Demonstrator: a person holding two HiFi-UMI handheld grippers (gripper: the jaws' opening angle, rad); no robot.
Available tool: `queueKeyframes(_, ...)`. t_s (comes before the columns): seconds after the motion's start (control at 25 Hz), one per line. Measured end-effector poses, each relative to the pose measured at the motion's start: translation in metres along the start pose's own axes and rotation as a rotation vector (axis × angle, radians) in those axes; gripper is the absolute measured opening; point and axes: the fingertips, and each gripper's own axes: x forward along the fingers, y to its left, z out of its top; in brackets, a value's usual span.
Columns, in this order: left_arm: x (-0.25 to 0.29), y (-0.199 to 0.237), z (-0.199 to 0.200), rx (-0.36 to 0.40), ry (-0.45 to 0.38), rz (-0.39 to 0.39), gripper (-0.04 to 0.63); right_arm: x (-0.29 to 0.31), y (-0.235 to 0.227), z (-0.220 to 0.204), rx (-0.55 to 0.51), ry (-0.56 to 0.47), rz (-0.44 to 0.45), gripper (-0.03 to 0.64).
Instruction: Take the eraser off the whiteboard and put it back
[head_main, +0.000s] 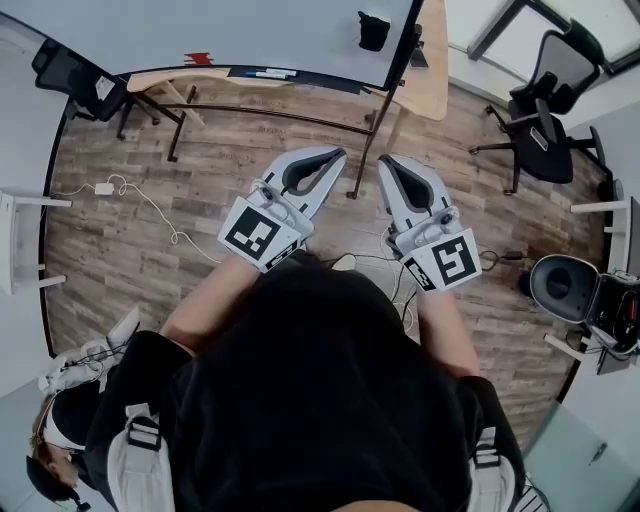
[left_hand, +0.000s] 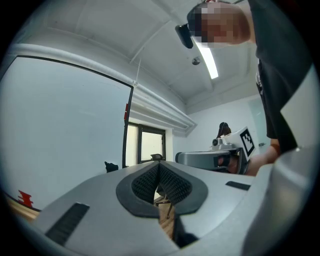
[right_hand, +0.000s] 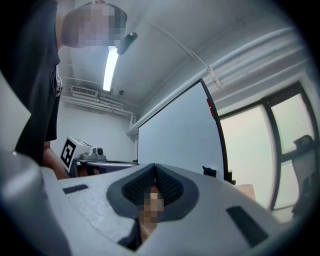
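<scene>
Two empty tongs, left gripper (head_main: 338, 153) and right gripper (head_main: 384, 162), are both clenched. The approach seems in hand; the eraser (head_main: 373, 30), at one o'clock on the whiteboard (head_main: 250, 30), needs reaching with jaws opened.

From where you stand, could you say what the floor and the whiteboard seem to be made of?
The floor looks like wood or wood-look laminate: matte grey-brown planks with grain and seams. The whiteboard is a smooth pale panel in a dark frame, probably coated board.

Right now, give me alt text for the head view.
From above, a person in a black top holds the grey left gripper and grey right gripper, jaws shut, pointing toward a white whiteboard with a small black eraser on it, above a wood-plank floor.
</scene>
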Motion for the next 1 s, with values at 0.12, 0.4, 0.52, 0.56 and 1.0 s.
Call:
queueKeyframes(0.12,0.001,-0.007,0.000,0.008,0.004,0.019,-0.005,-0.008,-0.003,-0.001,0.009,-0.007,0.011,0.002)
queueKeyframes(0.4,0.000,-0.014,-0.007,0.015,0.019,0.052,-0.005,-0.013,-0.006,-0.007,0.023,-0.014,0.029,0.002)
queueKeyframes(0.52,0.001,-0.004,-0.010,0.008,0.019,0.054,-0.005,-0.004,-0.006,-0.009,0.023,-0.007,0.031,0.002)
queueKeyframes(0.56,0.003,0.001,-0.011,0.005,0.019,0.053,-0.005,0.000,-0.007,-0.010,0.020,-0.004,0.031,0.002)
queueKeyframes(1.0,0.024,0.075,-0.013,0.013,0.000,-0.007,-0.005,0.072,-0.033,-0.016,0.001,0.024,-0.022,0.002)
